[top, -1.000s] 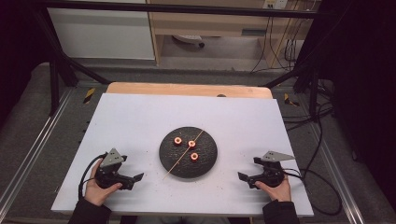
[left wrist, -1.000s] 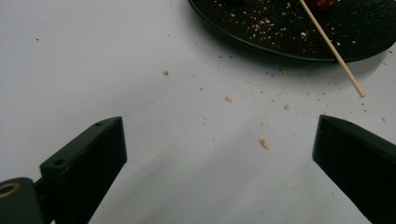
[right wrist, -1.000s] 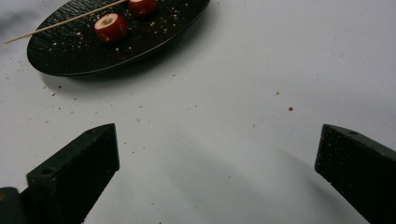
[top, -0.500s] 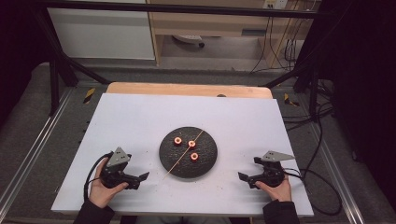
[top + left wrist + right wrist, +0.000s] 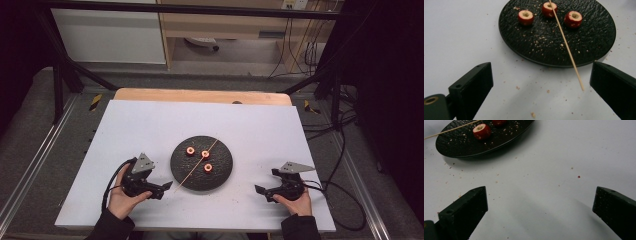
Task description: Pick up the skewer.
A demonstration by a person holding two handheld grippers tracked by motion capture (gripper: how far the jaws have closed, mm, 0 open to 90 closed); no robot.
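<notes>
Looking down from the high view, a black round plate (image 5: 201,164) is seen at the middle of a white table (image 5: 150,125). Three red cored fruit pieces (image 5: 205,154) are noted on the plate, and a thin wooden skewer (image 5: 196,165) is laid slantwise across it, its near end jutting past the plate's near-left rim. The left gripper (image 5: 167,187) is held just beside that jutting end, jaws apart, nothing between them. The right gripper (image 5: 260,190) is kept at the near right, well apart from the plate, and is likewise spread and empty.

From the left gripper view, the skewer (image 5: 567,47) is seen running over or against the middle fruit piece (image 5: 549,8); whether that piece is pierced cannot be told. The other two pieces (image 5: 525,17) (image 5: 573,19) are seen loose on the plate (image 5: 549,47), among crumbs. The skewer's tip is found on the table between the wide-open jaws, nearer one of them, untouched.

From the right gripper view, the plate's edge (image 5: 499,141), one fruit piece (image 5: 481,131) and a length of skewer (image 5: 451,129) are seen far off; bare table lies between the open jaws.

Judged from this, threading is hardly begun: the skewer is not yet gripped, and at least two pieces remain to be strung.
</notes>
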